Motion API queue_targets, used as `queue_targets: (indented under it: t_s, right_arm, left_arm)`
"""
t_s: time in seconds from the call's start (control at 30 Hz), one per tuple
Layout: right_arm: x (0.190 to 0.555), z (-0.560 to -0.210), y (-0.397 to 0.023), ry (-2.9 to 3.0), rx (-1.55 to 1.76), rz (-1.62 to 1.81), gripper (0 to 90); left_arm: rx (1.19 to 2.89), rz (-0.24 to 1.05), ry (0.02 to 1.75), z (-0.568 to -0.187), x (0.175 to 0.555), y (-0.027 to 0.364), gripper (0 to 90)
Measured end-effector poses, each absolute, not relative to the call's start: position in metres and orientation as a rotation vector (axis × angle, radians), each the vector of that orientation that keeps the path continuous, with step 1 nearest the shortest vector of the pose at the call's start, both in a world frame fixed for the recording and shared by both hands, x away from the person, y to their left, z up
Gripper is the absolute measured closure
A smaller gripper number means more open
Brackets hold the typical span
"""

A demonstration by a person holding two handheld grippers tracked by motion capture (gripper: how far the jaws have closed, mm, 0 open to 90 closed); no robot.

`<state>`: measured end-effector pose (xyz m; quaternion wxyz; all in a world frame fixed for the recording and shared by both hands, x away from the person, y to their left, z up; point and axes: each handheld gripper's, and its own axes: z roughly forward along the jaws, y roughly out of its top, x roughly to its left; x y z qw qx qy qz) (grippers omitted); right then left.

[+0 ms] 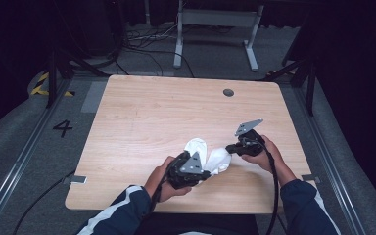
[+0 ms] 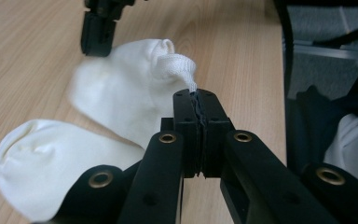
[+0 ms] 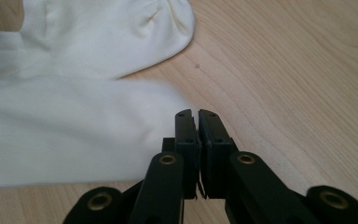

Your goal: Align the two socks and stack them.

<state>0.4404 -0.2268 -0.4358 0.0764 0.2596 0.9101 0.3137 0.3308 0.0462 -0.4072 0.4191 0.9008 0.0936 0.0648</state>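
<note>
The left gripper view shows the left gripper point(image 2: 198, 100) clamped on a white sock's point(image 2: 135, 88) ribbed cuff. The right gripper point(image 3: 196, 122), jaws closed and empty, sits just beside that sock, with a 2nd sock point(image 3: 116, 32) beyond.

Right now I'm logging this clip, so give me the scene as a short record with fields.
surface: light wooden table
items: two white cotton socks, lying side by side
left gripper: shut on the ribbed cuff of one sock
right gripper: jaws together, beside the socks, nothing visibly held
floor mark: number 4
</note>
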Motion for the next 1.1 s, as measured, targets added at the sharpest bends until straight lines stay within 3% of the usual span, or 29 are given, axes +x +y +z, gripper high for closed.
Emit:
queue_targets:
  t_s: [0.1,0.3,0.43,0.73,0.9,0.97,1.03,1.1]
  right_arm:
    - [0.439,-0.434,-0.224,2.72,0.793,0.911,86.6]
    - [0.421,-0.43,-0.221,2.743,0.56,1.08,70.3]
    - [0.39,-0.423,-0.223,2.733,0.36,1.179,61.8]
    - [0.348,-0.449,-0.201,2.776,0.15,1.131,54.3]
    - [0.35,-0.46,-0.191,2.755,0.161,1.064,58.7]
    - [0.353,-0.464,-0.191,2.731,0.185,1.035,68.5]
    - [0.354,-0.465,-0.193,2.72,0.199,1.026,71.1]
    - [0.356,-0.464,-0.198,2.704,0.202,1.04,85.2]
  left_arm:
    - [2.225,0.174,0.283,-0.403,0.333,0.064,88.3]
    - [2.192,0.158,0.381,-0.412,0.343,0.088,88.4]
    - [2.185,0.157,0.406,-0.415,0.344,0.096,88.4]
    - [2.187,0.155,0.42,-0.42,0.346,0.097,88.4]
    - [2.18,0.134,0.416,-0.422,0.348,0.098,88.4]
    - [2.182,0.134,0.412,-0.422,0.348,0.098,88.3]
    - [2.178,0.134,0.413,-0.421,0.349,0.098,88.4]
    - [2.179,0.131,0.414,-0.421,0.349,0.099,88.3]
